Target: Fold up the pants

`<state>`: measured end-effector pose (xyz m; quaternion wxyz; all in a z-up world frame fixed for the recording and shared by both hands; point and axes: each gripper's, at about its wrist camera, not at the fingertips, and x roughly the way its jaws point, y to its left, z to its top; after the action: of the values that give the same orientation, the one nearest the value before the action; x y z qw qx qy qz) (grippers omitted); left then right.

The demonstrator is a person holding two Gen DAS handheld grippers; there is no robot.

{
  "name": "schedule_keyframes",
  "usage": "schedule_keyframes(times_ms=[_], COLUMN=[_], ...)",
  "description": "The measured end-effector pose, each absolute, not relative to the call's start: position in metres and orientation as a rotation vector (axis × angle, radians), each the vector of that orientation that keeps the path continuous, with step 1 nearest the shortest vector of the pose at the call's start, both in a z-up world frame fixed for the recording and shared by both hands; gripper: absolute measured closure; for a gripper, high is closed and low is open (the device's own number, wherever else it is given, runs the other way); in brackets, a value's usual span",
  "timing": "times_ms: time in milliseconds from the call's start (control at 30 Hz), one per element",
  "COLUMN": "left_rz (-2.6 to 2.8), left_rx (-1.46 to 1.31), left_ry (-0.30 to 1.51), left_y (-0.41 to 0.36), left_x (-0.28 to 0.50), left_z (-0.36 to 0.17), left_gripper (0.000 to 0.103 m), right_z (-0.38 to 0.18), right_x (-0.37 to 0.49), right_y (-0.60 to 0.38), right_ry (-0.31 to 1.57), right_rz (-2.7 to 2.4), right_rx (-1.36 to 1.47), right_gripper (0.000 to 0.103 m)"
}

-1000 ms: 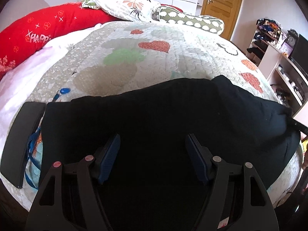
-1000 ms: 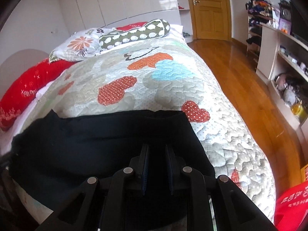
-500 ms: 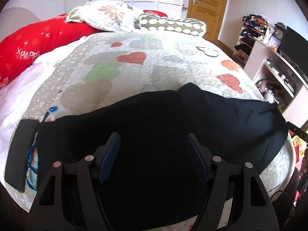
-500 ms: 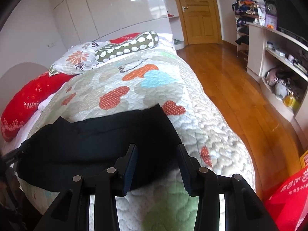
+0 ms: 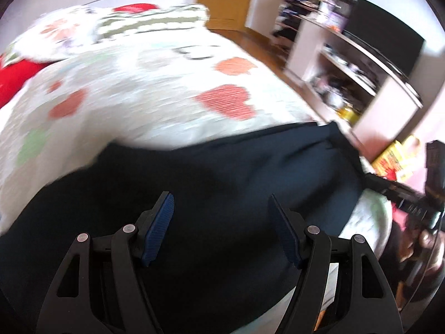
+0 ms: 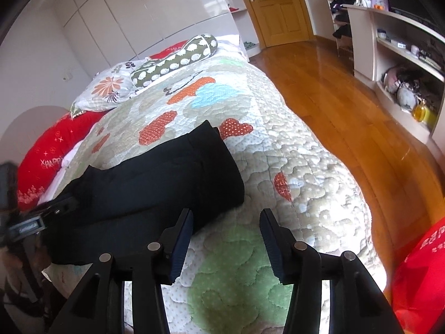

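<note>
Right wrist view — the black pants (image 6: 155, 172) are seen folded on the bed (image 6: 306, 172), both the left hand-held gripper (image 5: 221, 208) and the right hand-held gripper (image 6: 226, 222) spread wide, nothing held.

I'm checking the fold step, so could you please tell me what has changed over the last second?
The right gripper was shut on the edge of the black pants a second ago; it has opened, let go and drawn back over the quilt. The left gripper stayed open above the pants but swung right, toward the shelves. The pants remain folded across the foot of the bed, and the pillows are unmoved.
</note>
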<state>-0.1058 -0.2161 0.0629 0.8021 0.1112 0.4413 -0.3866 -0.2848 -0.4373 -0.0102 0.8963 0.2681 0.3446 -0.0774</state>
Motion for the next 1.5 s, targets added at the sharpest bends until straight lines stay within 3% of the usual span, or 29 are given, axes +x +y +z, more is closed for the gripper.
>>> schedule_keyframes(times_ms=[400,700,733,767,800,867,933,1000,1200,1433,1500], left_rz=[-1.011,-1.137,-1.145,-1.172,-1.2,-1.242,-1.25,-1.247,-1.252,-1.052,-0.977], left_rx=[0.494,0.626,0.622,0.608,0.599,0.584,0.594,0.556,0.42,0.313,0.292], left_ry=[0.967,0.928,0.935,0.947,0.948,0.95,0.914,0.923,0.863,0.799,0.828], left_y=[-0.36,-0.383,-0.383,-0.383,-0.381,-0.382,-0.381,-0.376,-0.341,-0.245,-0.218], left_x=[-0.089,-0.083,-0.08,-0.079,-0.079,-0.083,-0.091,-0.088,-0.086,-0.068,-0.061], left_z=[0.046,0.027,0.026,0.025,0.026,0.027,0.028,0.032,0.077,0.122,0.118], left_gripper=[0.032,0.033,0.034,0.043,0.056,0.075,0.083,0.09,0.092,0.091,0.084], right_z=[-0.021,-0.026,-0.027,-0.027,-0.027,-0.029,-0.027,-0.02,0.031,0.084,0.082], right_x=[-0.264,-0.254,-0.253,-0.253,-0.253,-0.254,-0.253,-0.252,-0.251,-0.24,-0.23], right_y=[-0.437,-0.437,-0.436,-0.436,-0.437,-0.441,-0.442,-0.438,-0.413,-0.344,-0.314], right_ry=[0.68,0.64,0.637,0.63,0.62,0.602,0.587,0.576,0.502,0.454,0.477], right_rz=[-0.066,-0.036,-0.037,-0.04,-0.045,-0.04,0.011,0.032,0.101,0.233,0.271], right_rx=[0.593,0.57,0.561,0.559,0.567,0.599,0.634,0.631,0.559,0.41,0.368], right_gripper=[0.036,0.033,0.035,0.038,0.052,0.062,0.081,0.083,0.084,0.084,0.084])
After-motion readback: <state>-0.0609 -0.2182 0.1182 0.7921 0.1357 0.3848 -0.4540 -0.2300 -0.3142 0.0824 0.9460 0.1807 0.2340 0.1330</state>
